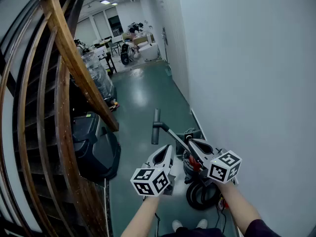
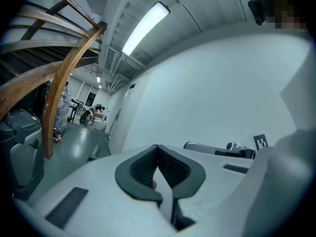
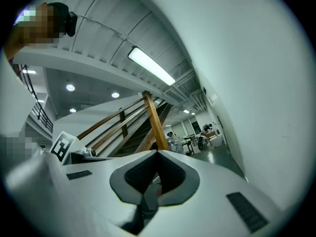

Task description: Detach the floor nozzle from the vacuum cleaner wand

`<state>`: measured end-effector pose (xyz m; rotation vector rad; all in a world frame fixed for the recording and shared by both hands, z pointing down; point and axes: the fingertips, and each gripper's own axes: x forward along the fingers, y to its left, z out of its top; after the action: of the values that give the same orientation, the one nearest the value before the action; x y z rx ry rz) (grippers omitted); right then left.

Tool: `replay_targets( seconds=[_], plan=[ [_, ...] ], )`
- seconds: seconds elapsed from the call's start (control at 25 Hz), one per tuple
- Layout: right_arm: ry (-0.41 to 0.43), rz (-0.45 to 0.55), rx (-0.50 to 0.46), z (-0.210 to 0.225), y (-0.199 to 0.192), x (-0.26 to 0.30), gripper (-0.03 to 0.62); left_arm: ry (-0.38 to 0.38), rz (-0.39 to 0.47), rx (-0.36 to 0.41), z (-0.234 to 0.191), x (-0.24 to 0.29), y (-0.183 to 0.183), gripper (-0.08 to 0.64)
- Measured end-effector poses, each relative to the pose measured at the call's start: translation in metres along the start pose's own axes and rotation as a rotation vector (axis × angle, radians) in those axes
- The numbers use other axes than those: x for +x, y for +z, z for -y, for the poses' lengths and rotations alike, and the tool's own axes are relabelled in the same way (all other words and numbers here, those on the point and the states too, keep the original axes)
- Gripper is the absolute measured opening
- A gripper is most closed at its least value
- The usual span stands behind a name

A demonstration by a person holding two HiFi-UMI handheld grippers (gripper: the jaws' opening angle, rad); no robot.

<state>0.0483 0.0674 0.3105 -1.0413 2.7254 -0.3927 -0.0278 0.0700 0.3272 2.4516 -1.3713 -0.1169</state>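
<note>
Hovering level over the floor (image 1: 143, 95), left tool (image 1: 167, 153) and right tool (image 1: 196, 146) both closed, empty — wand (image 1: 174, 136) lies ahead by the wall (image 1: 247, 83), floor nozzle (image 1: 156, 127) at its far end. Likely stiff, light plastic — clamp beside the joint.

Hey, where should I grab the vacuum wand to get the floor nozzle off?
Probably the bare wand just behind the floor nozzle, coming from above and closing across its width: it is a thin straight tube, clear on both sides there.
</note>
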Motion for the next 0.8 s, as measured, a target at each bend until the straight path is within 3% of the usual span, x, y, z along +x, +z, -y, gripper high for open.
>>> replay_targets(
  seconds=[0.44, 0.8],
  plan=[
    [0.01, 0.004, 0.025, -0.006, -0.006, -0.004, 0.017, 0.014, 0.003, 0.014, -0.002, -0.01, -0.002, 0.005],
    [-0.011, -0.01, 0.029, -0.009, -0.022, -0.005, 0.017, 0.025, 0.009, -0.046, -0.015, -0.023, -0.015, 0.005]
  ],
)
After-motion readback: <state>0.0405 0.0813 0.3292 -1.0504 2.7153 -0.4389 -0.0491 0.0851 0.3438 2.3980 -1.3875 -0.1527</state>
